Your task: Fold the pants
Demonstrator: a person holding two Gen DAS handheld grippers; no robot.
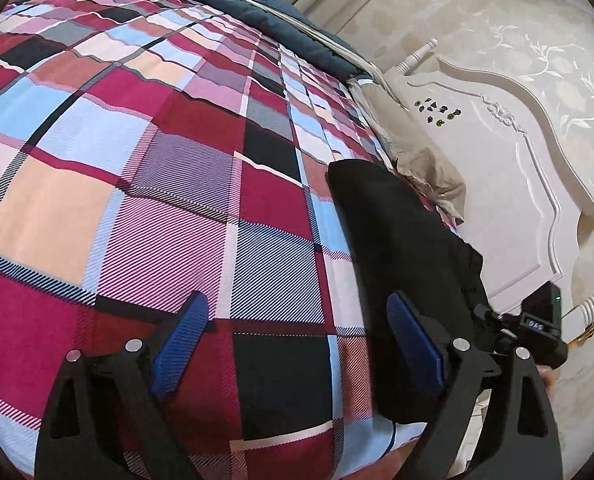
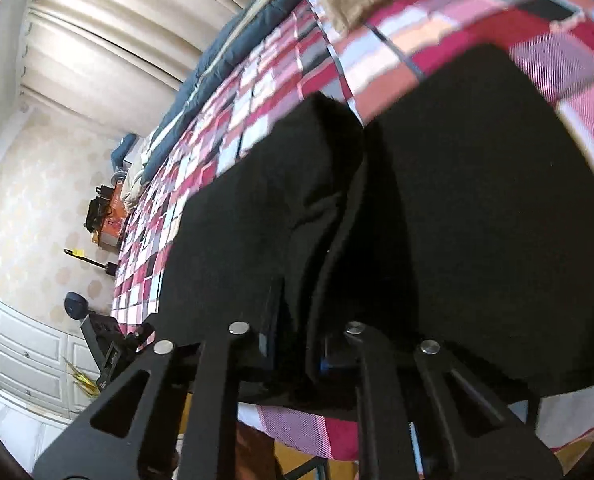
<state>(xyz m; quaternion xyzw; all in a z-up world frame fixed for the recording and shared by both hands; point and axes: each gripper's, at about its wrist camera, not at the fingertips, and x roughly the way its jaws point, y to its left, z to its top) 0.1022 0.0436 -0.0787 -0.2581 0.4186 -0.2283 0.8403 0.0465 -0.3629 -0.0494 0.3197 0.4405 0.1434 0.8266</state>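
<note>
The black pants [image 2: 437, 208] are lying on the checked bed cover [image 1: 137, 160], near the tan pillow [image 1: 425, 160]. The right gripper [image 2: 297, 344] is pinching a fold of them. The left gripper [image 1: 297, 332] is hanging wide open, holding nothing. The one-sided pull could be bunching the cloth.

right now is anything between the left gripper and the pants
Nothing visible does. The left gripper is open over bare plaid bedspread, and the black pants lie just to its right, by its right finger. The tan pillow sits beyond the pants, not in the path.
</note>
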